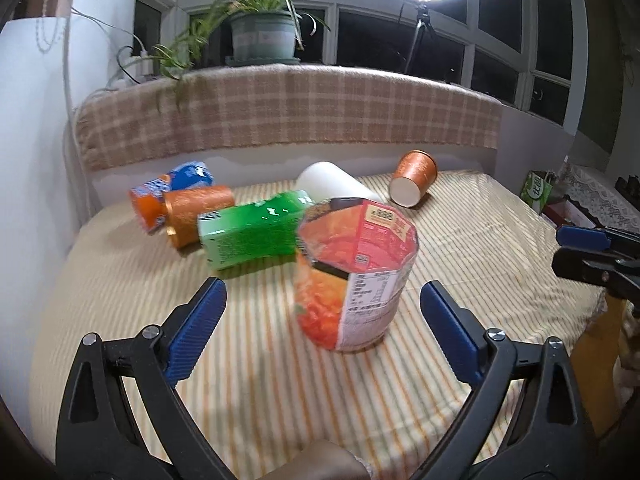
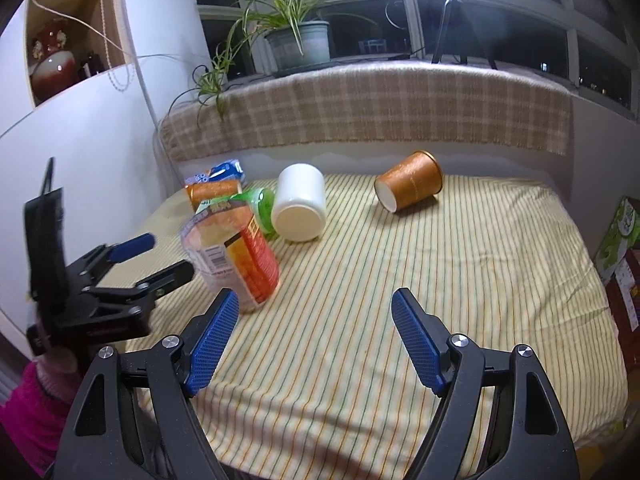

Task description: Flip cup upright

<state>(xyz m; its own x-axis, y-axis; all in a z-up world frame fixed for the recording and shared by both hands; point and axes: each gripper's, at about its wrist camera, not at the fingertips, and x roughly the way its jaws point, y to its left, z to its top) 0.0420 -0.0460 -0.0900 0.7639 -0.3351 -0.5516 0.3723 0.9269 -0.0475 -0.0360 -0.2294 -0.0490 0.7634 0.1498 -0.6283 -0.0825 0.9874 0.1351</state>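
A red and orange instant-noodle cup (image 1: pixel 354 272) stands tilted on the striped tablecloth (image 1: pixel 280 380), just beyond my open left gripper (image 1: pixel 322 296), free of both fingers. It also shows in the right wrist view (image 2: pixel 232 256), where the left gripper (image 2: pixel 170 258) is open beside it. An orange paper cup (image 2: pixel 410 186) lies on its side at the back; it shows in the left wrist view (image 1: pixel 414 180). A white cup (image 2: pixel 300 208) lies on its side mid-table. My right gripper (image 2: pixel 316 308) is open and empty over the cloth.
A green cup (image 1: pixel 256 232), a second orange cup (image 1: pixel 196 212) and a blue-orange snack tube (image 1: pixel 168 196) lie at the back left. A plaid-covered ledge (image 2: pixel 360 104) with a potted plant (image 2: pixel 296 44) runs behind. A green box (image 2: pixel 620 236) stands off the right edge.
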